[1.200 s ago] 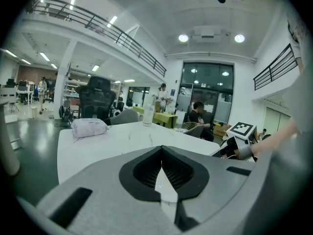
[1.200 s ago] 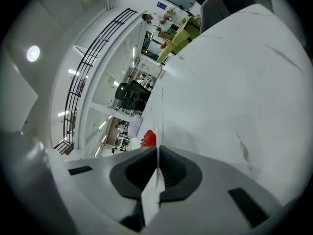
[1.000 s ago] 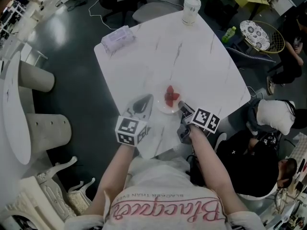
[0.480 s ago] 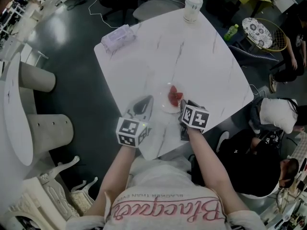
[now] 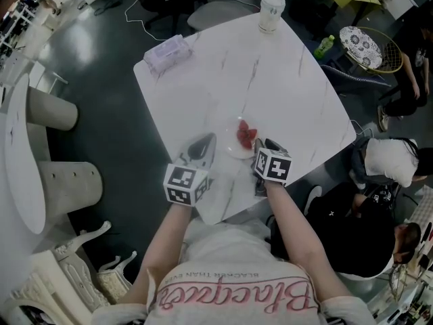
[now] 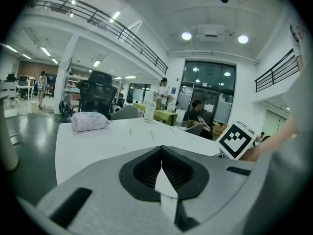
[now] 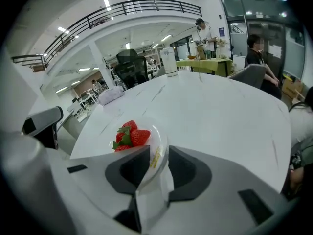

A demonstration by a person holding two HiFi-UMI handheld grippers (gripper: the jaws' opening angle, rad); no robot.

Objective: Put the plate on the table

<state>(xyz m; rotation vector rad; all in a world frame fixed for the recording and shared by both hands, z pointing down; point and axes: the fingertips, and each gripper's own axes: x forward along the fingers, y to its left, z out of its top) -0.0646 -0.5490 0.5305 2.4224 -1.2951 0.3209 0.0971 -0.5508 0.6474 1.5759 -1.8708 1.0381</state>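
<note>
A clear plate (image 5: 231, 150) with three strawberries (image 5: 245, 135) sits near the front edge of the white marble table (image 5: 270, 80). My right gripper (image 5: 262, 150) reaches it from the near right and is shut on its near rim. In the right gripper view the plate (image 7: 157, 142) stands between the jaws, the strawberries (image 7: 129, 135) just beyond, and I cannot tell whether it rests on the table (image 7: 220, 111) or hangs just above. My left gripper (image 5: 201, 146) lies to the plate's left, shut and empty (image 6: 161, 151).
A wrapped tissue pack (image 5: 166, 53) lies at the table's far left corner and a lidded cup (image 5: 270, 11) stands at the far edge. Chairs (image 5: 216, 12) stand beyond the table. People sit at the right (image 5: 385, 164). The table's front edge is just under my grippers.
My right gripper has shifted left and slightly forward, and the plate has slid a little farther onto the table. The left gripper has stayed put.
</note>
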